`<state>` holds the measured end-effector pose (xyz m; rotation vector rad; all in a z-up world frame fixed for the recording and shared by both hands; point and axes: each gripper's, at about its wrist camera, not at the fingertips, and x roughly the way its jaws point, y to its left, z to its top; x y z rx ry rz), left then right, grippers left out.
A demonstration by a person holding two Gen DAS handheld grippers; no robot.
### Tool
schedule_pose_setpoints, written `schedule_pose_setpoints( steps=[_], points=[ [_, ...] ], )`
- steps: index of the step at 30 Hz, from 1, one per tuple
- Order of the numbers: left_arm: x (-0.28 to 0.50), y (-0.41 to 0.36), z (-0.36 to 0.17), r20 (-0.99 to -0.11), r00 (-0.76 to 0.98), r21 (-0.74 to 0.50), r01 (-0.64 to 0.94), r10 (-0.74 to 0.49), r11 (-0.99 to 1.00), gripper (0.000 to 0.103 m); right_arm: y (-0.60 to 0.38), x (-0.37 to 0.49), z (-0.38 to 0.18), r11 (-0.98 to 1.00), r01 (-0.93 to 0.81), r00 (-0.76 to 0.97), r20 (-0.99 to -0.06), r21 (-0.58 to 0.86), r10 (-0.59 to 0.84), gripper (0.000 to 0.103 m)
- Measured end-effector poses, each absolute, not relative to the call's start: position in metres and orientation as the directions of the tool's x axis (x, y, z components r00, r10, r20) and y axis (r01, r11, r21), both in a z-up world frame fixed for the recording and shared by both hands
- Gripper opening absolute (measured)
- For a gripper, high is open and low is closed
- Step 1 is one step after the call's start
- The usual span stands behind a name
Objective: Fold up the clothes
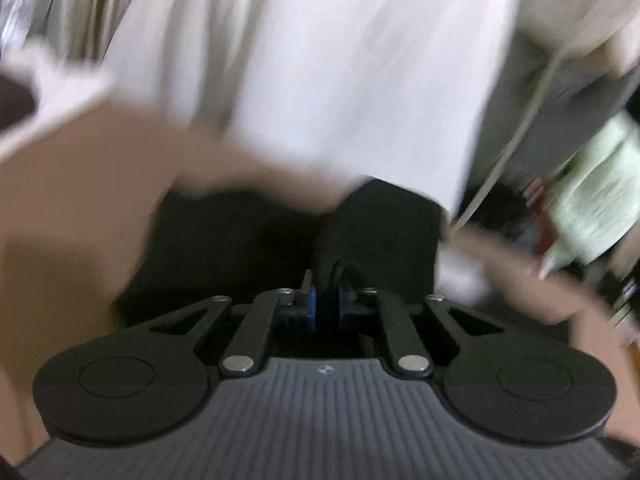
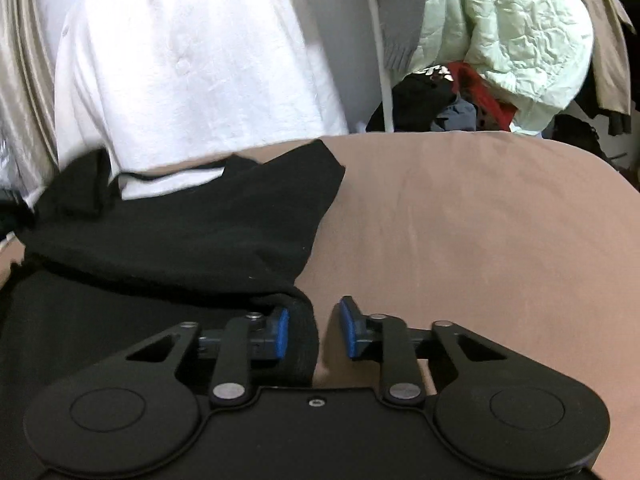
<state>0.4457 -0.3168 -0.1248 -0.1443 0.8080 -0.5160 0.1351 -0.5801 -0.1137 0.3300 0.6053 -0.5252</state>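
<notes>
1. The black garment (image 2: 168, 236) is plain black, with no print showing; in the left wrist view it (image 1: 248, 240) reads as a dark, blurred mass.
2. The bench (image 2: 460, 220) has a plain tan-brown cover.
3. The white cloth (image 2: 192, 72) is white with a faint crinkled texture.
4. The quilted jacket (image 2: 504, 28) is pale mint green with stitched, puckered quilting.
5. A red item (image 2: 484, 96) and a dark blue one (image 2: 456, 114) lie in the pile below it.
6. The curtain (image 2: 24, 80) is shiny beige with vertical folds.
7. The right gripper (image 2: 314, 332) is black with blue pads (image 2: 282, 334); silver pins dot its linkages.
8. The left gripper (image 1: 326, 306) has blue pads too, on a grey ribbed body.
</notes>
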Motion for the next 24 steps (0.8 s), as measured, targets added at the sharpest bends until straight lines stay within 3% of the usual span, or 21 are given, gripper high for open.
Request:
schedule_pose_setpoints(
  steps=[4,8,10,13,14,15,17,19,21,24],
  points=[
    [0.443,-0.290,-0.118,-0.624,0.621,-0.349,0.321,-0.474,0.880,0.016,-0.578,0.138,-0.112,0.808,0.574,0.680,-0.627,0.134,-0.379,0.021],
    [0.426,-0.267,-0.086,-0.506,0.800,-0.253,0.219,-0.322,0.942,0.016,-0.581,0.138,-0.108,0.794,0.590,0.665,-0.645,0.146,-0.376,0.021],
    [0.431,-0.271,-0.083,-0.527,0.761,-0.252,0.285,-0.378,0.925,0.021,-0.581,0.140,-0.105,0.791,0.596,0.645,-0.669,0.138,-0.369,0.023],
    [0.435,-0.281,-0.080,-0.557,0.699,-0.240,0.380,-0.448,0.893,0.035,-0.586,0.146,-0.090,0.831,0.537,0.612,-0.744,0.142,-0.269,0.034],
    [0.434,-0.285,-0.079,-0.552,0.694,-0.231,0.406,-0.462,0.884,0.046,-0.588,0.146,-0.082,0.856,0.490,0.619,-0.757,0.165,-0.209,0.038],
    [0.434,-0.288,-0.079,-0.547,0.688,-0.224,0.429,-0.477,0.875,0.064,-0.590,0.144,-0.073,0.879,0.429,0.643,-0.753,0.207,-0.136,0.040],
    [0.434,-0.293,-0.079,-0.536,0.685,-0.234,0.441,-0.493,0.867,0.082,-0.597,0.135,-0.056,0.898,0.326,0.704,-0.710,0.295,-0.022,0.062],
    [0.444,-0.298,-0.081,-0.543,0.684,-0.262,0.414,-0.487,0.872,0.085,-0.607,0.129,-0.045,0.888,0.293,0.776,-0.630,0.356,-0.004,0.073],
    [0.455,-0.298,-0.083,-0.551,0.677,-0.307,0.378,-0.487,0.873,0.085,-0.621,0.140,-0.048,0.863,0.330,0.811,-0.583,0.383,-0.051,0.073],
    [0.464,-0.291,-0.081,-0.544,0.676,-0.366,0.342,-0.497,0.866,0.086,-0.635,0.177,-0.064,0.831,0.459,0.767,-0.611,0.314,-0.193,0.073]
  ],
)
